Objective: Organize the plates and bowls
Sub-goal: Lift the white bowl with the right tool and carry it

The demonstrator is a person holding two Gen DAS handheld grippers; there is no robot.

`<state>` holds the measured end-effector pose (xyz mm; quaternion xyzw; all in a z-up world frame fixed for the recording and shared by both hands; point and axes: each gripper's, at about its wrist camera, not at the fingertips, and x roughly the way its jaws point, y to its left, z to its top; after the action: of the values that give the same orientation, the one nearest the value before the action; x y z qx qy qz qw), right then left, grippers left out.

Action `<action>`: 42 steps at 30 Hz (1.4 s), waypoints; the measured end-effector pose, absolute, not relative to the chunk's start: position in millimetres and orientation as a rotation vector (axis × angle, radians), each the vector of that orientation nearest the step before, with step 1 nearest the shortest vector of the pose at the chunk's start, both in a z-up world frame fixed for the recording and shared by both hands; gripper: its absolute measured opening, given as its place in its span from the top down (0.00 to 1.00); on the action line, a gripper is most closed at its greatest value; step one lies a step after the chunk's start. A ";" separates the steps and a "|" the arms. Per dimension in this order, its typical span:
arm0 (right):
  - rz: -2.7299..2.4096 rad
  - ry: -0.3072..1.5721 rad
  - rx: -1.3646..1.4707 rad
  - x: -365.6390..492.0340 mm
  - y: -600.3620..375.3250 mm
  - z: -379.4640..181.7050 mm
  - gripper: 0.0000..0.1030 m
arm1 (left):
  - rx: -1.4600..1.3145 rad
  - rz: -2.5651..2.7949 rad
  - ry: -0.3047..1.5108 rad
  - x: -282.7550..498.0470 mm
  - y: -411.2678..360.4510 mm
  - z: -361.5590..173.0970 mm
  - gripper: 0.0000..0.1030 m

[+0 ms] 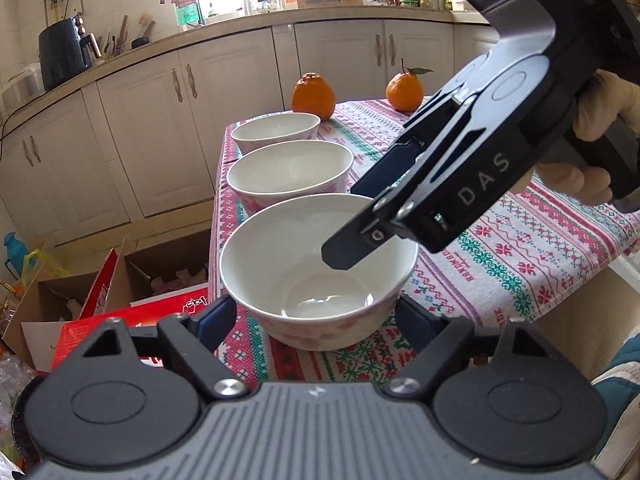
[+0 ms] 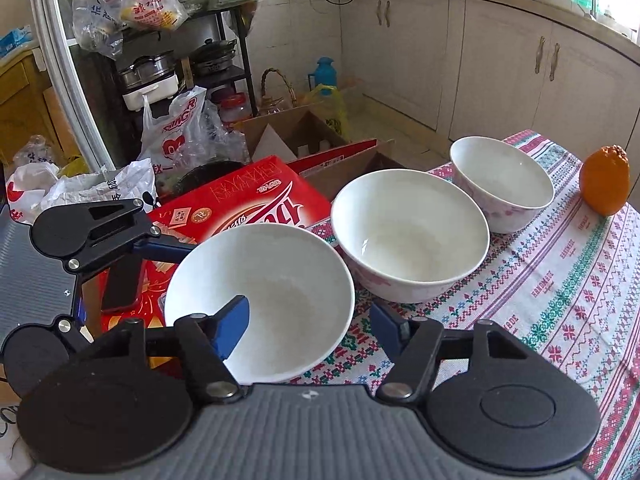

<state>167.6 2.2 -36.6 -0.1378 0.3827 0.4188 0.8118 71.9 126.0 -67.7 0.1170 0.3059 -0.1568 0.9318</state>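
Three white bowls with pink patterns stand in a row on the patterned tablecloth [image 1: 500,248]. The near bowl [image 1: 316,268] sits at the table's corner, then the middle bowl [image 1: 290,172] and the far bowl [image 1: 276,130]. My left gripper [image 1: 316,320] is open, its fingers on either side of the near bowl's base. My right gripper [image 2: 308,328] is open astride the near bowl's [image 2: 260,300] rim, one finger [image 2: 232,322] inside, one outside. The middle bowl [image 2: 410,236] and far bowl [image 2: 502,182] stand beyond. No plates are in view.
Two oranges [image 1: 313,96] [image 1: 404,90] sit at the table's far end. Red boxes [image 2: 248,200], cardboard boxes [image 1: 160,268] and plastic bags [image 2: 180,136] crowd the floor left of the table. Kitchen cabinets [image 1: 240,92] run behind.
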 end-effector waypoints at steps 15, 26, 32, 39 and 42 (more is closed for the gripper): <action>0.923 0.848 -0.231 173.4 0.3 -36.2 0.40 | 0.239 -0.330 0.631 72.9 124.7 -66.5 0.18; 0.903 0.821 -0.207 166.8 -22.1 -27.2 0.40 | 0.257 -0.373 0.625 73.7 111.6 -56.9 0.18; 0.852 0.810 -0.183 163.7 -50.3 -24.3 0.40 | 0.275 -0.431 0.618 80.2 91.9 -53.6 0.18; 0.754 0.805 -0.157 162.0 -87.7 -22.8 0.40 | 0.300 -0.524 0.599 93.0 57.7 -52.9 0.18; 0.711 0.805 -0.146 162.0 -104.9 -22.2 0.40 | 0.308 -0.565 0.594 100.1 43.7 -54.1 0.18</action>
<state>162.0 -104.9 -22.2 -0.0697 0.3830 0.3383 0.8568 100.1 43.7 -54.1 0.1490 0.2876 -0.2735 0.9057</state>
